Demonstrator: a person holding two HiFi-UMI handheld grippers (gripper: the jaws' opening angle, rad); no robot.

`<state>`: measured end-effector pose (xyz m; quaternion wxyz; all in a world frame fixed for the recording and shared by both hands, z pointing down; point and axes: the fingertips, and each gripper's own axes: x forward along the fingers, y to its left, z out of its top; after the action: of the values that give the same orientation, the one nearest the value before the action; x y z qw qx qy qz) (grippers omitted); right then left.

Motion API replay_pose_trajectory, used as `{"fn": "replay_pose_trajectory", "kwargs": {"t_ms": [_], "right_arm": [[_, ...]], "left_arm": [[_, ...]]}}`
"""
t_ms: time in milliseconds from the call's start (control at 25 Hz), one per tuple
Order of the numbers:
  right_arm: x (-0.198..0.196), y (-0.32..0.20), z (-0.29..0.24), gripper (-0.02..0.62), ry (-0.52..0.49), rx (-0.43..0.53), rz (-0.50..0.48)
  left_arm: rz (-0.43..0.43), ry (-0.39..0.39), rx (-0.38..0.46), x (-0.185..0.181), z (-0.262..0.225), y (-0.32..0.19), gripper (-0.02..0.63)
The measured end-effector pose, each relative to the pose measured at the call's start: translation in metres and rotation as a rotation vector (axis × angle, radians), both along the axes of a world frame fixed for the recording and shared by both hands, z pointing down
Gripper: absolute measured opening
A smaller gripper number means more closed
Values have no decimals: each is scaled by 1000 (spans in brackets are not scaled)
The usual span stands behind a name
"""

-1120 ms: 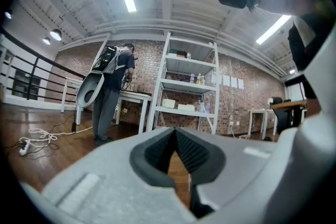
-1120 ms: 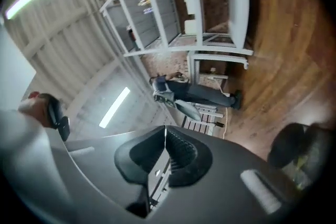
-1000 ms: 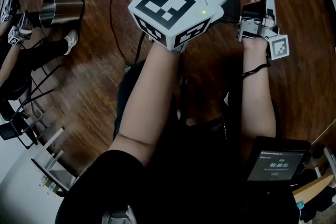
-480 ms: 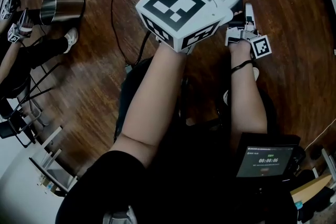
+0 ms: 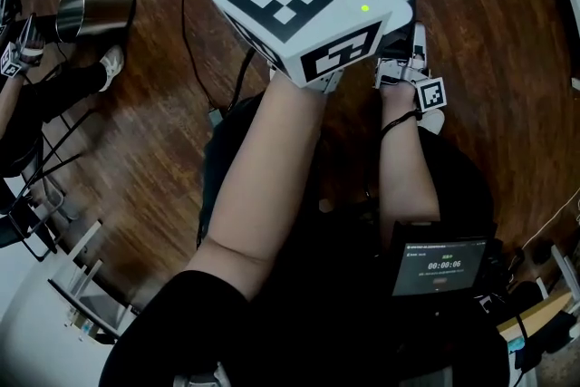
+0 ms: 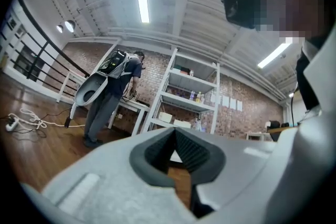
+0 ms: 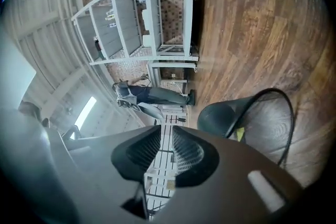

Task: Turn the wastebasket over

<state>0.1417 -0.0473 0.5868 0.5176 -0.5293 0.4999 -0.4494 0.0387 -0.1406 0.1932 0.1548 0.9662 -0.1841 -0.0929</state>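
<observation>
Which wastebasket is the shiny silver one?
The metal wastebasket beside the other person's shoe, at the head view's upper left. The other wastebasket, seen in the right gripper view, is dark, not shiny.

The wastebasket [image 7: 220,115] shows in the right gripper view, at about four o'clock from the picture's middle; it is dark, round-walled and seemingly of mesh; it sits on the wooden floor [image 7: 252,18], which this view shows turned sideways; its broad end points to nine o'clock, its narrower end to three o'clock.
</observation>
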Motion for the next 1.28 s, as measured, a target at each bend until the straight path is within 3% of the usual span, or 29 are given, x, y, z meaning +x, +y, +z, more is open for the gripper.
{"fn": "replay_pose_trajectory", "kwargs": {"t_ms": [160,400,520,640,880,1120,1240,1280], "right_arm": [[-1,26,23,111,-13,-61,-26],[-9,35,47,120,-7,-120,-58],[-5,36,53,126,7,-158,-81],[4,33,58,175,12,-198,-86],[7,-1,51,181,-3,-179,-111],[14,-41,54,115,-20,-170,-90],[10,-50,61,20,-33,-197,-76],[7,-54,65,19,-26,-197,-86]], "left_arm": [[7,36,-12,8,-9,5,0],[-16,-40,50,14,-17,9,0],[-19,-19,43,19,-23,9,0],[-9,3,38,26,-31,13,0],[8,13,43,30,-42,17,0],[9,-12,21,31,-26,21,0],[8,-19,25,30,-17,15,0],[5,-16,26,28,-14,11,0]]}}
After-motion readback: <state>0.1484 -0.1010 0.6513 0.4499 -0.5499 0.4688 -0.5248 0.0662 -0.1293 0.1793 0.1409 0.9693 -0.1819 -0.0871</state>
